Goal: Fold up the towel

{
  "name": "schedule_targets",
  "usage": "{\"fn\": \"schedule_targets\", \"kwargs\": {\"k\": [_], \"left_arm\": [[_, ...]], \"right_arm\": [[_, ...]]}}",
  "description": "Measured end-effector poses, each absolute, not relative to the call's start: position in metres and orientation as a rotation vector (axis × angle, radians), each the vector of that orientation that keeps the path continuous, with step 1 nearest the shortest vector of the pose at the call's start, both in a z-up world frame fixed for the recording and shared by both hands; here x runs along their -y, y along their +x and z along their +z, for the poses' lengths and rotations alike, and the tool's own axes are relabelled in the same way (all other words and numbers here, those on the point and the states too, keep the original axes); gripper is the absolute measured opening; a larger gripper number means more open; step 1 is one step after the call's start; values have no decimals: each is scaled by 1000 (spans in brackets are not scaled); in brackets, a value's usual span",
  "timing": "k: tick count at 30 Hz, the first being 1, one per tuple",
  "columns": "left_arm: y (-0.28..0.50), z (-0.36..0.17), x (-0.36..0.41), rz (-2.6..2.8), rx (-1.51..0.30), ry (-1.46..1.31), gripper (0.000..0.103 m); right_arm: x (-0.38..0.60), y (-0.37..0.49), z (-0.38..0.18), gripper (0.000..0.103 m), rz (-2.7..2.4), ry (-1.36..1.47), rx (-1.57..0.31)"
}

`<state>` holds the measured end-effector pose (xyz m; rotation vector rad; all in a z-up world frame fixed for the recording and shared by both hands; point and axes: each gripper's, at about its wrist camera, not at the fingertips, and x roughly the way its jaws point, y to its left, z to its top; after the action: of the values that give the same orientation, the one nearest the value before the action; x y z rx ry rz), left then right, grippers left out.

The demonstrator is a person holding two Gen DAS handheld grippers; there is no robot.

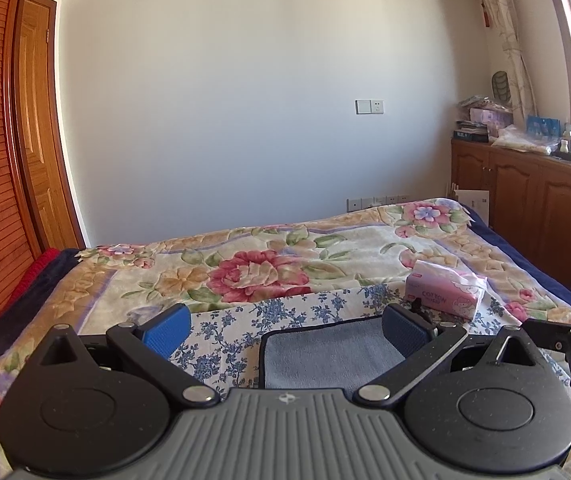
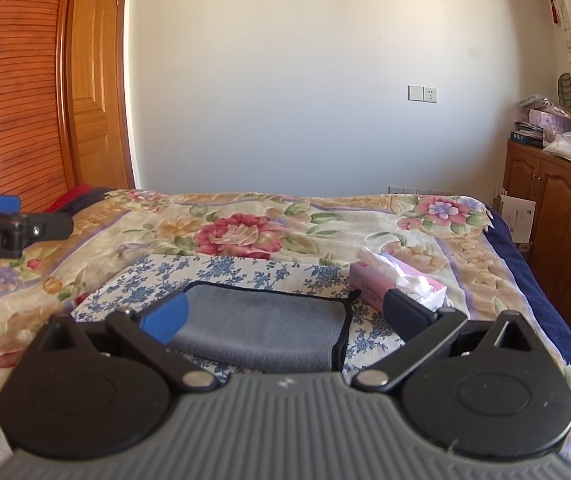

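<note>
A grey-blue towel [image 2: 261, 330] with a dark hem lies folded flat on a blue-flowered white cloth [image 2: 245, 270] on the bed. It also shows in the left wrist view [image 1: 325, 350]. My left gripper [image 1: 285, 328] is open and empty, held above the towel's left part. My right gripper [image 2: 285, 316] is open and empty, held above the towel, its fingers spread to either side of it. The left gripper's tip [image 2: 5, 220] shows at the left edge of the right wrist view. The right gripper's tip [image 1: 565, 340] shows at the right edge of the left wrist view.
A pink tissue pack [image 2: 397, 284] lies just right of the towel; it also shows in the left wrist view [image 1: 445, 290]. A flowered blanket [image 2: 245, 224] covers the bed. Wooden cabinets [image 2: 557, 216] with clutter stand to the right, a slatted wardrobe [image 2: 9, 80] to the left.
</note>
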<state>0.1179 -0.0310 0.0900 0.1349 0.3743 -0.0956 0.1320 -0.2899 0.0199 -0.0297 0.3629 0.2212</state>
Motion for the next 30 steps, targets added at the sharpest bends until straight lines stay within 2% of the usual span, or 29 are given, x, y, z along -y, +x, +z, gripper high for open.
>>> {"fn": "schedule_targets", "kwargs": {"k": [30], "left_arm": [[65,39,25,-96,-421,139,103]], "right_arm": [[281,87,-7,103,210,-22,-407]]}}
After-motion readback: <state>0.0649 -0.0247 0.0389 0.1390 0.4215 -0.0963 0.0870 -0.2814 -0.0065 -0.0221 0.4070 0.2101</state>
